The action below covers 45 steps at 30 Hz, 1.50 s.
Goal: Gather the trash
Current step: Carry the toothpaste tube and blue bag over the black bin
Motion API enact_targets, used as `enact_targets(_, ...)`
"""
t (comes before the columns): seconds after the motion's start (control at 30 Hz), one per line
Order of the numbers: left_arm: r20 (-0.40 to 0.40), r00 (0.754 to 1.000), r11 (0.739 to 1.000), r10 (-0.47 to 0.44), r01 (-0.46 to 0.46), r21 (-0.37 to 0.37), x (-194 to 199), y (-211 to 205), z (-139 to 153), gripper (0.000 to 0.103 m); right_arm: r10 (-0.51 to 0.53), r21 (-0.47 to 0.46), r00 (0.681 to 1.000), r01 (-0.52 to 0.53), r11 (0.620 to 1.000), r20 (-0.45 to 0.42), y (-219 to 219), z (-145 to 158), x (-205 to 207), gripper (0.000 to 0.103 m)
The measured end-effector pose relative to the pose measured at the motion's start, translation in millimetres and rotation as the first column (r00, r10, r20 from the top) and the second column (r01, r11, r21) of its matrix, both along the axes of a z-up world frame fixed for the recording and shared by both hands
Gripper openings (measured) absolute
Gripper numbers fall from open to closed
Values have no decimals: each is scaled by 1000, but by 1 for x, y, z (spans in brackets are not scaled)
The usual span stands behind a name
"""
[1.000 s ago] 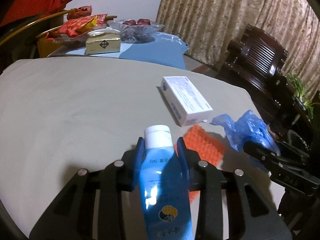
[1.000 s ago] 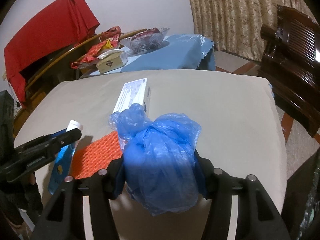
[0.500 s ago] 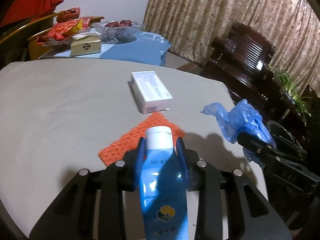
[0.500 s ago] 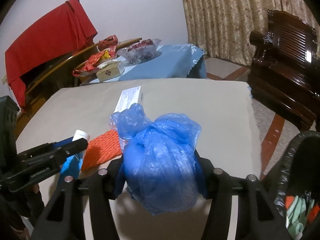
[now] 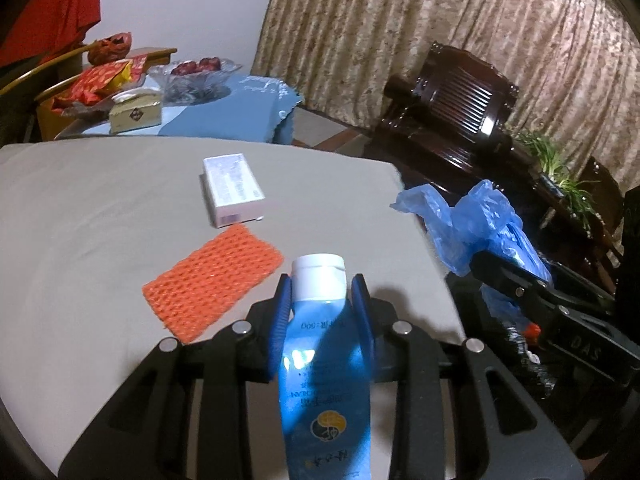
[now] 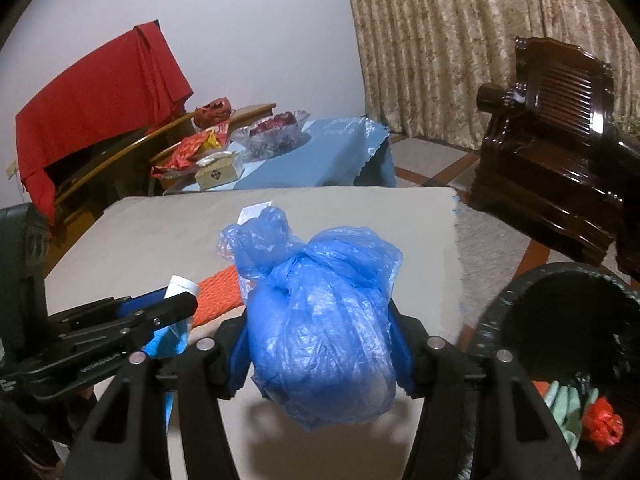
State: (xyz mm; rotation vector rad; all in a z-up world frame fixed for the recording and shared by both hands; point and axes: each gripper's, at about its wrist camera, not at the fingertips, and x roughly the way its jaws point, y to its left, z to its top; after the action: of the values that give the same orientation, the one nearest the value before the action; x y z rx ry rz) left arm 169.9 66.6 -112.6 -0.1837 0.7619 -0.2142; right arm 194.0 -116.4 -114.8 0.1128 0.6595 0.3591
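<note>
Left gripper (image 5: pixel 322 304) first: in our left wrist view its blue pads are clamped tight on the neck of a blue tube (image 5: pixel 326 364) just below the white cap, and we carry it above the near right corner of the grey table (image 5: pixel 80 220). An orange mesh sleeve (image 5: pixel 212 280) and a white box (image 5: pixel 232 190) lie on the table ahead, uncollected. Off the table's right edge we see our right gripper (image 5: pixel 480 256) with the blue plastic bag (image 5: pixel 480 220). To do this step well, we judge that we should keep the squeeze steady, since the tube is slick and tapered, and swing right only once the other hand has left room.

In our right wrist view the right gripper (image 6: pixel 320 344) is shut around the bag (image 6: pixel 320 320), which bulges over and below the pads. It hangs over the table's near edge, and the black-lined bin (image 6: pixel 500 312) sits low to the right with green and red scraps inside. We think the bag should travel right until it is over the mouth, then be released low so the loose plastic does not snag the rim. Our left gripper (image 6: pixel 176 304) with the tube (image 6: pixel 172 336) waits just beside it on the left.
</note>
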Motion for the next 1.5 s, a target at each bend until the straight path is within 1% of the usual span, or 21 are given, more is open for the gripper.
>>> enact_targets(0.23, 43, 998, 999, -44, 45, 0, -14, -29, 20, 29, -57, 13, 997, 56, 998, 51, -34, 22, -24, 56)
enact_targets(0.43, 91, 991, 995, -98, 98, 4, -27, -61, 39, 29, -106, 10, 991, 106, 994, 87, -63, 36, -46, 56)
enact_targets(0.53, 105, 987, 992, -125, 125, 0, -32, -78, 45, 29, -132, 7, 987, 132, 991, 96, -77, 40, -56, 56)
enact_targets(0.7, 122, 976, 983, -181, 182, 2, -39, -109, 51, 29, -200, -1, 973, 201, 980, 111, -114, 44, -73, 56)
enact_targets(0.83, 137, 962, 971, -238, 240, 2, -40, -137, 55, 29, -255, -7, 960, 257, 966, 119, -141, 47, -84, 56)
enact_targets(0.93, 149, 947, 957, -286, 289, -1, -38, -164, 57, 29, -297, -13, 947, 300, 954, 121, -163, 47, -89, 56)
enact_targets(1.03, 156, 934, 945, -320, 326, -12, -34, -184, 56, 29, -331, -16, 936, 335, 942, 121, -183, 47, -94, 56)
enact_targets(1.2, 174, 907, 919, -384, 393, -19, -21, -230, 57, 29, -381, -22, 917, 386, 922, 115, -212, 44, -96, 56)
enact_targets(1.37, 164, 887, 897, -432, 441, -22, -7, -270, 48, 29, -432, -23, 897, 436, 900, 95, -240, 32, -98, 56)
enact_targets(1.5, 143, 879, 887, -454, 461, -21, 1, -290, 35, 29, -454, -30, 888, 457, 889, 74, -253, 22, -96, 56)
